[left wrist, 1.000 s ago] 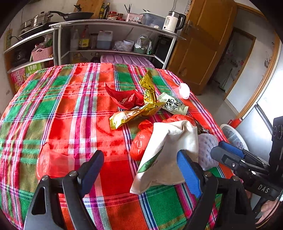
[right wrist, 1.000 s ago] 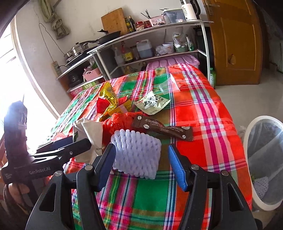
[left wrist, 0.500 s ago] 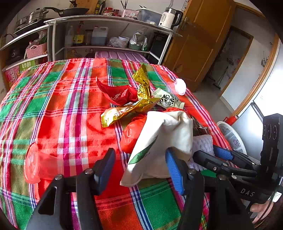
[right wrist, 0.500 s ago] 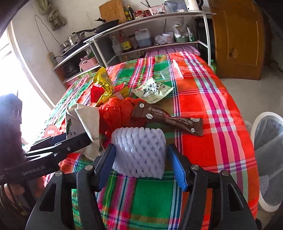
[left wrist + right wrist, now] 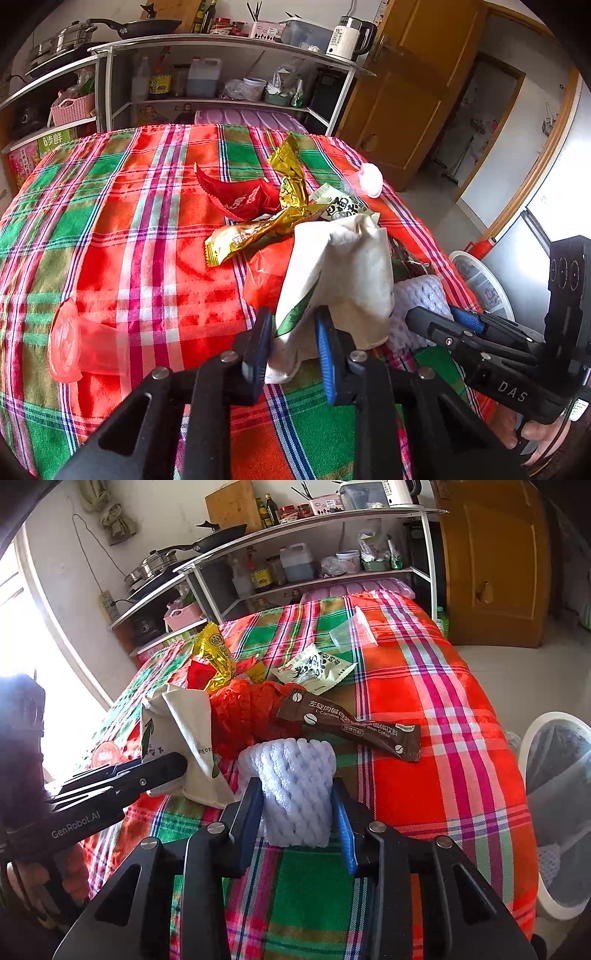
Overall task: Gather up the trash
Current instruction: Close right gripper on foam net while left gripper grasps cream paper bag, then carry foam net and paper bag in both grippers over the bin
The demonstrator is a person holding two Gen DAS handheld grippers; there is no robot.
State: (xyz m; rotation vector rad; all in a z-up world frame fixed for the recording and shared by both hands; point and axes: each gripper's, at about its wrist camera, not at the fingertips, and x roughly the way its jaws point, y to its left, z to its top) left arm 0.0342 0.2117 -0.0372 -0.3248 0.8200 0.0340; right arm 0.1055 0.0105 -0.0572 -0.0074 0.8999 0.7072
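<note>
Trash lies on a plaid-covered table [image 5: 110, 229]. My left gripper [image 5: 293, 341] is shut on the lower edge of a beige paper bag [image 5: 340, 273], which also shows in the right wrist view [image 5: 184, 738]. My right gripper [image 5: 299, 816] is shut on a white foam fruit net [image 5: 291, 786], seen beside the bag in the left wrist view [image 5: 421, 295]. Behind them lie an orange plastic bag [image 5: 247, 712], a brown coffee sachet [image 5: 351, 723], a gold wrapper [image 5: 273, 221], a red wrapper [image 5: 236, 195] and a white-green packet [image 5: 314, 668].
A clear red-tinted plastic cup [image 5: 81, 347] lies at the table's left. A clear cup with a lid [image 5: 365, 181] lies at the far right. A white bin with a bag liner [image 5: 561, 805] stands on the floor right of the table. Kitchen shelves [image 5: 221, 74] stand behind.
Both grippers have closed: the left on the beige paper bag, the right on the white foam net. Both have come forward a little onto the pile.
</note>
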